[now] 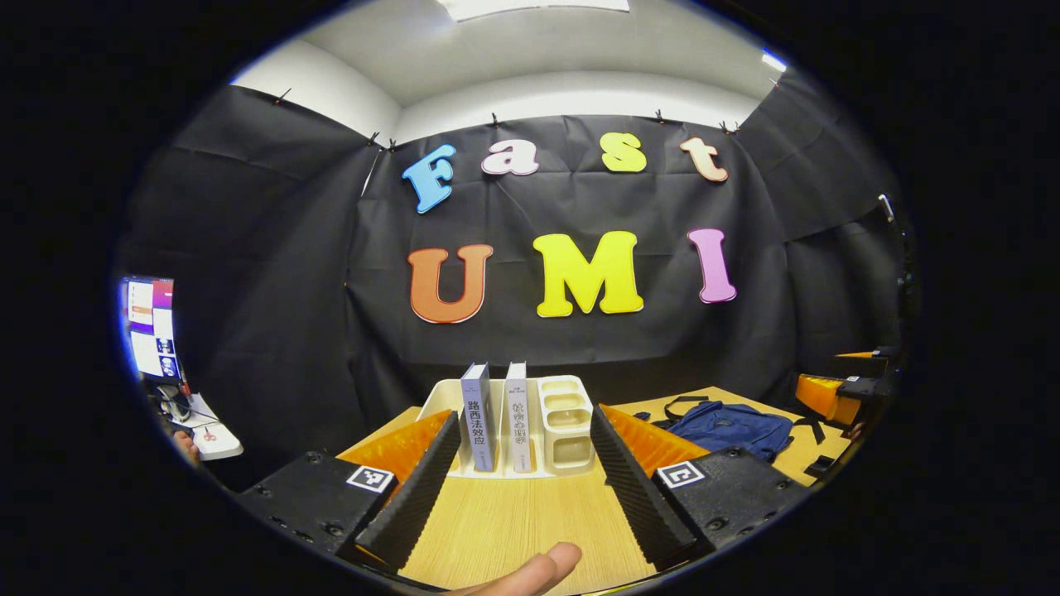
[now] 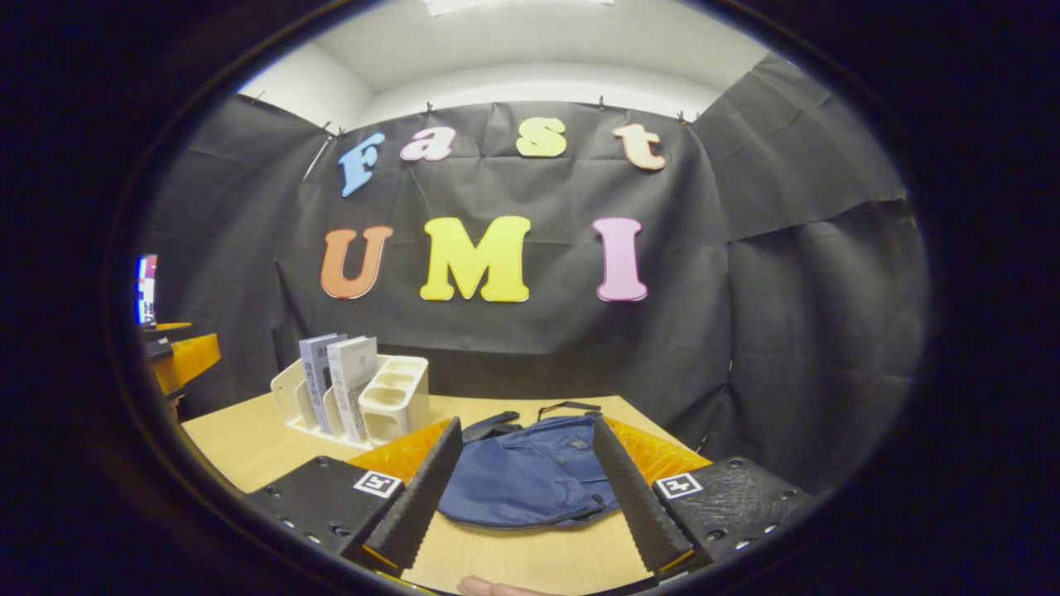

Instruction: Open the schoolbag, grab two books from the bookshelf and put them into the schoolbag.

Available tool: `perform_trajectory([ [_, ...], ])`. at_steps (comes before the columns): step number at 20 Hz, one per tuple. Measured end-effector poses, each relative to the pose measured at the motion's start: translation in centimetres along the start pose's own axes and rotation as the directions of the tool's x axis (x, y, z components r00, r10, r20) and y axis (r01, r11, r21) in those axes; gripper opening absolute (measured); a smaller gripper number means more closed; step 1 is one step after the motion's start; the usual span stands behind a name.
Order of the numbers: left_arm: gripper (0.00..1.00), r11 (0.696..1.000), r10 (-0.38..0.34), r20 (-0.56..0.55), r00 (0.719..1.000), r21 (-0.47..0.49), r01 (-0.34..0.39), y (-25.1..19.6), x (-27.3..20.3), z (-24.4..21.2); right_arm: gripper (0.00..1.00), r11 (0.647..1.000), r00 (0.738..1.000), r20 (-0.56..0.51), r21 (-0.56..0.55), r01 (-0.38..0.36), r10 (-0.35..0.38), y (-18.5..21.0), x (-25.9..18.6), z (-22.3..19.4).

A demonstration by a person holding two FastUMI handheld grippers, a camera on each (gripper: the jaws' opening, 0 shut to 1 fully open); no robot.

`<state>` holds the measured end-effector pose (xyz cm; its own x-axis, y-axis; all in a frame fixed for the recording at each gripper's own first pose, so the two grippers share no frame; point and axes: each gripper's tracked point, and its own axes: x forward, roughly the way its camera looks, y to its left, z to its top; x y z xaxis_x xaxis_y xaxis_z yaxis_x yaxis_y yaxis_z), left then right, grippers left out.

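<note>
A blue schoolbag (image 2: 534, 476) lies flat and zipped on the wooden table (image 2: 248, 447), straight ahead of my right gripper (image 2: 523, 484), which stands open a short way before it. The schoolbag (image 1: 733, 428) lies to the right in the left gripper view. Two books (image 1: 497, 418) stand upright in a white bookshelf (image 1: 563, 422) ahead of my left gripper (image 1: 522, 476), which is open and holds nothing. The books (image 2: 339, 385) and bookshelf (image 2: 396, 397) sit at the back left in the right gripper view.
The other gripper (image 1: 836, 393) shows at the far right of the left gripper view. A thumb tip (image 1: 538, 571) pokes in at the bottom. A screen (image 1: 151, 327) and a small white stand (image 1: 211, 434) are off the table's left side.
</note>
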<state>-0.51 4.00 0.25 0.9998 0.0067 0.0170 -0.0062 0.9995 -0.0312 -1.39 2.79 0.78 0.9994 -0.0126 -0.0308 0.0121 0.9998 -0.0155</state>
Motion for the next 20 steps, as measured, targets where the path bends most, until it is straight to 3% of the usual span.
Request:
perform_trajectory([
  [6,0.99,1.0,-0.017,-0.007,1.0,-0.004,0.017,0.6,0.4,-0.6,0.95,0.999,1.0,-0.011,-0.037,-0.007,0.006,0.9,0.1,-0.1],
  [7,0.94,0.999,-0.033,-0.012,0.999,-0.015,0.033,0.2,0.4,-0.9,0.95,0.999,1.0,-0.019,-0.049,-0.008,0.007,1.0,0.4,-0.3],
  [8,0.99,0.999,-0.045,-0.019,0.999,-0.024,0.045,0.0,0.4,-1.1,0.95,0.998,1.0,-0.028,-0.063,-0.007,0.006,1.1,0.6,-0.4],
  [12,0.99,0.998,-0.044,-0.041,0.998,-0.037,0.042,0.0,0.9,-1.7,0.95,0.993,0.998,-0.066,-0.117,-0.018,0.011,2.1,2.0,-1.7],
  [20,0.99,0.999,-0.024,-0.03,0.999,-0.04,0.023,0.7,1.4,-1.7,0.95,0.963,0.985,-0.147,-0.238,-0.127,0.094,7.6,5.3,-6.3],
])
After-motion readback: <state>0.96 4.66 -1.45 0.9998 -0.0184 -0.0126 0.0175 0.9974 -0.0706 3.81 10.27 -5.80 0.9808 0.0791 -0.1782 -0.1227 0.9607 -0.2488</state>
